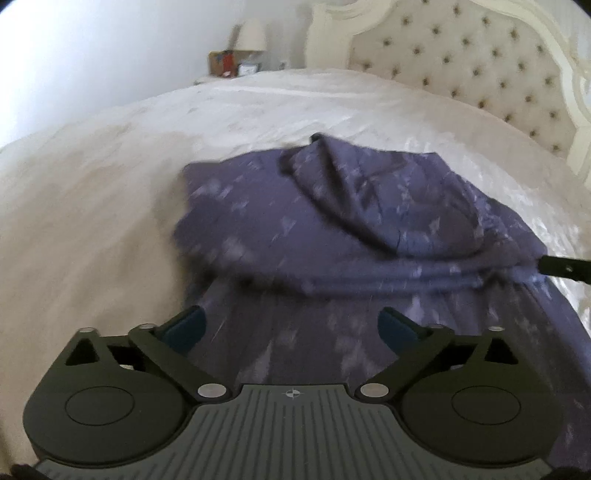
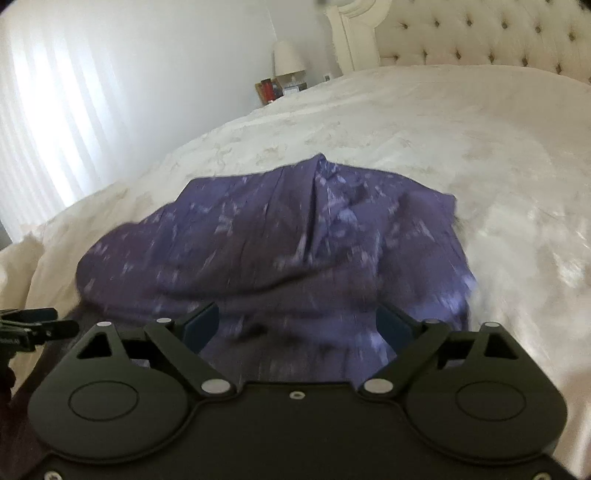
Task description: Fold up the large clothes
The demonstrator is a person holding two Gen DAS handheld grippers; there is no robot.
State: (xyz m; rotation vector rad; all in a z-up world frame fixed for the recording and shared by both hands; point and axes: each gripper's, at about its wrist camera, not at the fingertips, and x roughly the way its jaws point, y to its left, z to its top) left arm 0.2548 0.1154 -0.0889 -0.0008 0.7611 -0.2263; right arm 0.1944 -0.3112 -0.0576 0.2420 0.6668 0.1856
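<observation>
In the left wrist view, the left gripper (image 1: 291, 325) is standing wide open above the purple garment (image 1: 332, 221), with nothing between its blue pads (image 1: 184, 328). The garment is lying in the middle of the cream bedspread (image 1: 92, 221), and its far part is doubled over in a thick fold. At the right edge a black finger of the right gripper (image 1: 565, 271) is reaching to the fold; I cannot tell if it is touching. Behind the bed, the tufted headboard (image 1: 480, 66) and a lamp (image 1: 251, 35) are showing.

In the right wrist view, the right gripper (image 2: 297, 325) is also spreading wide, holding nothing, just over the near edge of the garment (image 2: 277, 236). The cloth is looking blurred here. The left gripper (image 2: 33, 325) is appearing at the left edge, beside the garment.
</observation>
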